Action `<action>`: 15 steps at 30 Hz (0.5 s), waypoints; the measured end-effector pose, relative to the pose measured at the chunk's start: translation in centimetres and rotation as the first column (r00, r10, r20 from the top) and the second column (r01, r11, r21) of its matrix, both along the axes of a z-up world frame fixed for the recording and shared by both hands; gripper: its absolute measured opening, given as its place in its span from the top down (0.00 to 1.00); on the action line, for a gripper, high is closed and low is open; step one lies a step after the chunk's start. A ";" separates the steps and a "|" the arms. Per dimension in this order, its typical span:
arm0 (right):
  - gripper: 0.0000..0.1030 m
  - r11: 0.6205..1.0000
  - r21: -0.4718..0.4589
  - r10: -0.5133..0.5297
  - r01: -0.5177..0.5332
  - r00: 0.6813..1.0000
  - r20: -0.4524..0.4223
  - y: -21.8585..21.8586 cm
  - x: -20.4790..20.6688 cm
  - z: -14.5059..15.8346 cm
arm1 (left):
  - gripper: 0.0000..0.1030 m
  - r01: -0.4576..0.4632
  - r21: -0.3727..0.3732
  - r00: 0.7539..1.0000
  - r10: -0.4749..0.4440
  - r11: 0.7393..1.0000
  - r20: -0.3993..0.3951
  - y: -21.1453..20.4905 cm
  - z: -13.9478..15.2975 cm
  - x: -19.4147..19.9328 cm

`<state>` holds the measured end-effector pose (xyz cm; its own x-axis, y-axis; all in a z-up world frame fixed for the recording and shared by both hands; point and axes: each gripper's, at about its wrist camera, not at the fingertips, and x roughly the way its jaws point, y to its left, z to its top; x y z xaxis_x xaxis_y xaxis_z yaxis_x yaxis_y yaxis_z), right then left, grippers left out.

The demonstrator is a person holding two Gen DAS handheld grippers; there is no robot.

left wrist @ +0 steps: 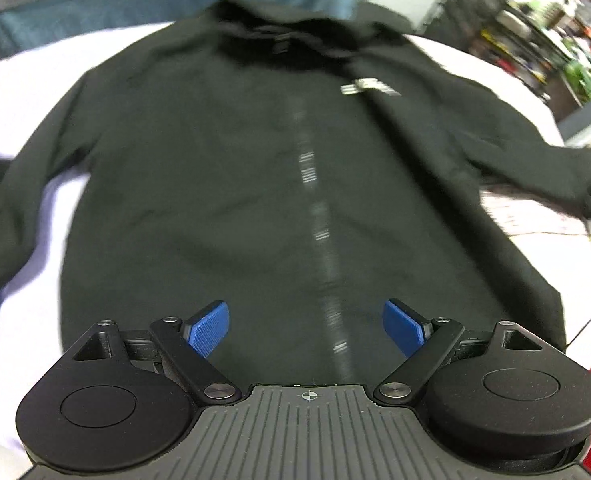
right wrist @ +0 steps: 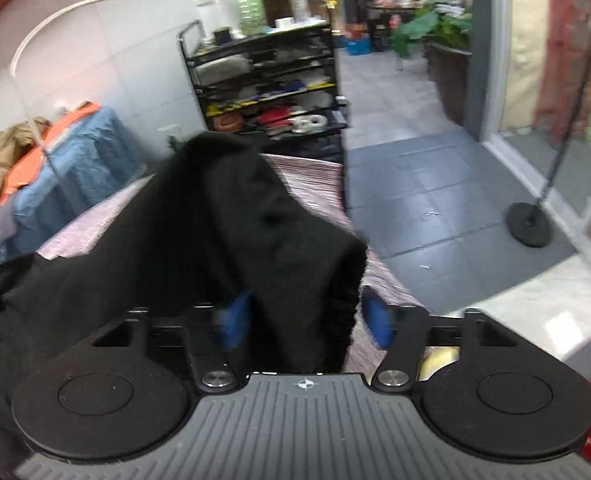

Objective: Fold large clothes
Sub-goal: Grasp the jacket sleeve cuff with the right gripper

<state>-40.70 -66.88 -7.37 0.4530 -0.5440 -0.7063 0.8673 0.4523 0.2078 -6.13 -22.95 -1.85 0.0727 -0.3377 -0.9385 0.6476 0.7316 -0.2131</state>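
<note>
While the left claw (left wrist: 306,328) hung wide above the black jacket (left wrist: 231,184), the right claw (right wrist: 301,320) gripped its sleeve (right wrist: 279,240).

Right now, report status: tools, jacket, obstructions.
Left tool open, hovering over black jacket spread flat. Right tool around sleeve cuff, closure unclear. No obstructions seen.

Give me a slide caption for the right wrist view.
Right gripper holds a black jacket sleeve between its blue fingers, lifted above the bed, with a cluttered black shelf rack behind.
</note>
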 end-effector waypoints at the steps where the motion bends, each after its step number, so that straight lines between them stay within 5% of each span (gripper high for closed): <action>1: 0.58 1.000 0.007 0.015 -0.015 1.000 0.006 -0.5 0.4 0.1 | 0.00 0.015 -0.001 1.000 -0.015 1.000 0.003 -0.9 0.1 -0.4; 2: 0.69 0.999 0.022 0.029 -0.029 0.999 0.013 -1.1 0.8 0.2 | 0.00 0.025 0.000 1.000 -0.025 1.000 0.004 -1.8 0.1 -0.7; 7: 0.86 0.991 0.120 0.062 -0.062 0.998 -0.001 -4.5 2.3 2.7 | 0.00 0.047 0.000 0.999 -0.047 0.999 0.003 -4.3 0.1 -1.7; 15: 0.88 0.992 -0.016 0.122 -0.124 0.988 -0.092 -10.7 3.1 11.7 | 0.00 0.003 0.049 1.000 -0.005 0.999 0.028 -4.7 -0.1 -1.7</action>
<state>-37.61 -77.58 4.30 0.4516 -0.5038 -0.7363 0.8197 0.5601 0.1196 -7.86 -27.62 -1.96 0.0981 -0.2917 -0.9515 0.6558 0.7381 -0.1586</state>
